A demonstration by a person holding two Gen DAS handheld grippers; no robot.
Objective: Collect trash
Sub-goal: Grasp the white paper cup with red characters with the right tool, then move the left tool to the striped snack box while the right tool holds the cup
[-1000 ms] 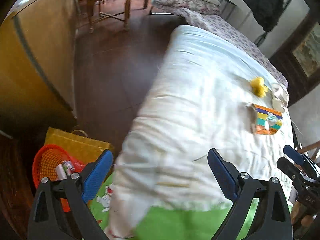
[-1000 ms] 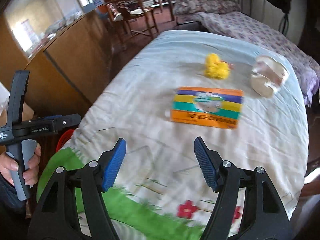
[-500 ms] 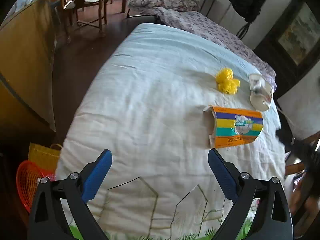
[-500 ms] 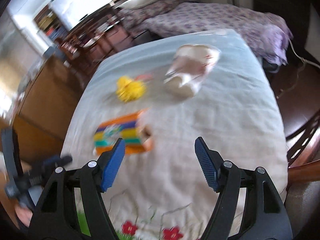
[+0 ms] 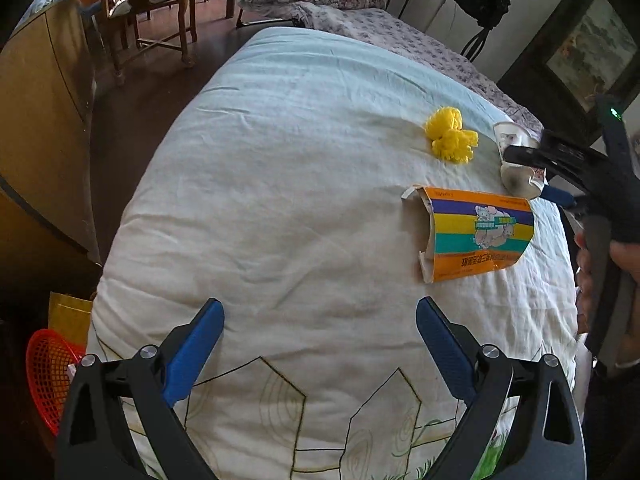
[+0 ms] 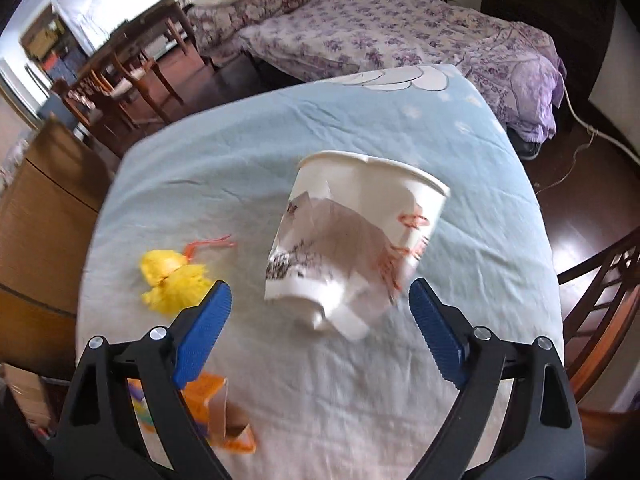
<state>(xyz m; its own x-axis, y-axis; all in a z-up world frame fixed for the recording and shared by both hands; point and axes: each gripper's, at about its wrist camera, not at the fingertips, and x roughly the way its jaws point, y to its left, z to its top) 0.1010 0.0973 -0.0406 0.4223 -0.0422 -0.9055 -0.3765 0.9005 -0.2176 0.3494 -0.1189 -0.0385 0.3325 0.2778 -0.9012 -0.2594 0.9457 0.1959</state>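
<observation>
A crumpled white paper cup (image 6: 352, 248) lies on its side on the cloth-covered table (image 6: 460, 360). My right gripper (image 6: 320, 312) hovers over its base, jaws opening, pads clear of the cup. A yellow crumpled wad (image 6: 172, 280) lies to the cup's left, and a torn orange striped carton (image 6: 216, 412) shows behind the left finger. In the left wrist view the carton (image 5: 476, 236), the wad (image 5: 452, 140) and the cup (image 5: 516, 180) lie at the right, with the right gripper (image 5: 560, 196) over the cup. My left gripper (image 5: 320, 344) is open above bare cloth.
A red mesh basket (image 5: 48, 372) and a yellow bag (image 5: 68, 316) stand on the floor at the table's left corner. A wooden counter (image 5: 40, 100) runs along the left. Chairs (image 5: 160, 12) and a bed with a floral cover (image 6: 380, 28) are beyond the table. A wooden chair (image 6: 600, 292) is at the right.
My right gripper swung from the carton to the paper cup, came closer to it and spread its jaws wider. My left gripper moved in over the table, and the basket slid to the frame's edge.
</observation>
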